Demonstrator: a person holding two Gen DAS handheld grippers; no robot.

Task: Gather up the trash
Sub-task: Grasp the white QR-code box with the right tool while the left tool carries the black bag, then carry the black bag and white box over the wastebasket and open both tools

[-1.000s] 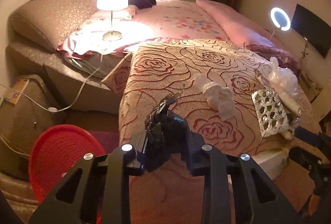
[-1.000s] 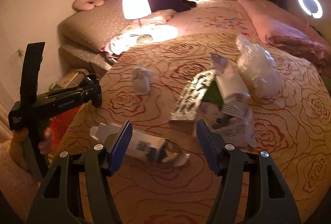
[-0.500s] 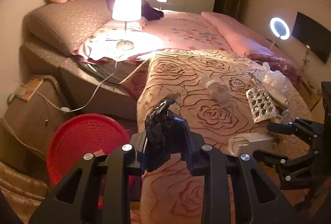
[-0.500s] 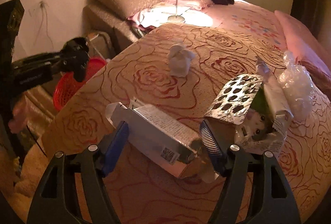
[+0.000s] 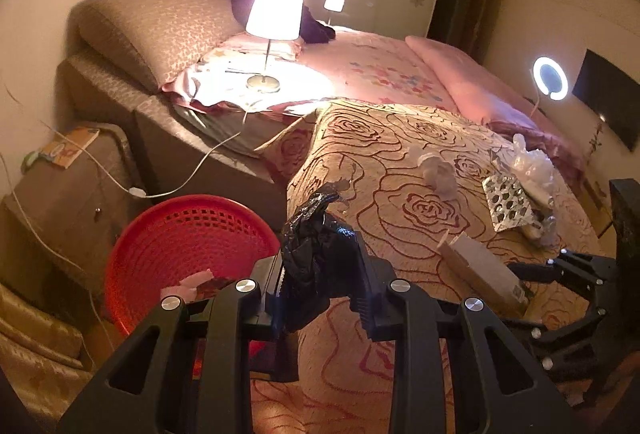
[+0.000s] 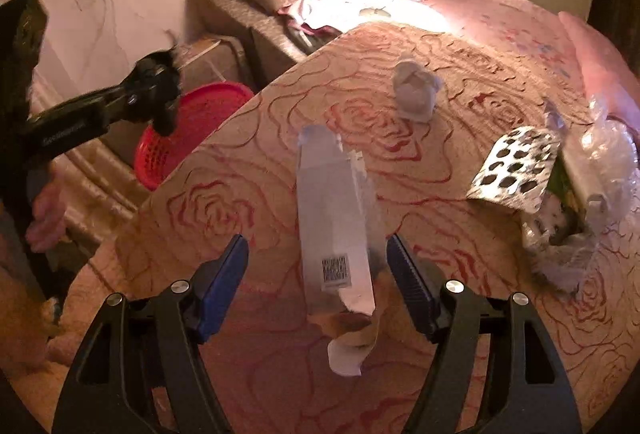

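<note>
Trash: black bag (image 5: 316,266) clamped in left gripper (image 5: 320,298) at bed edge; right gripper (image 6: 318,274) gaping around carton (image 6: 334,230).

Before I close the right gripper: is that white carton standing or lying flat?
Lying flat: the white carton rests lengthwise on the bedspread, end flaps open.

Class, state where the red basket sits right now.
The red basket stands on the floor at the lower left of the left wrist view, beside the rose-patterned bedspread and below the bag-holding left gripper.
</note>
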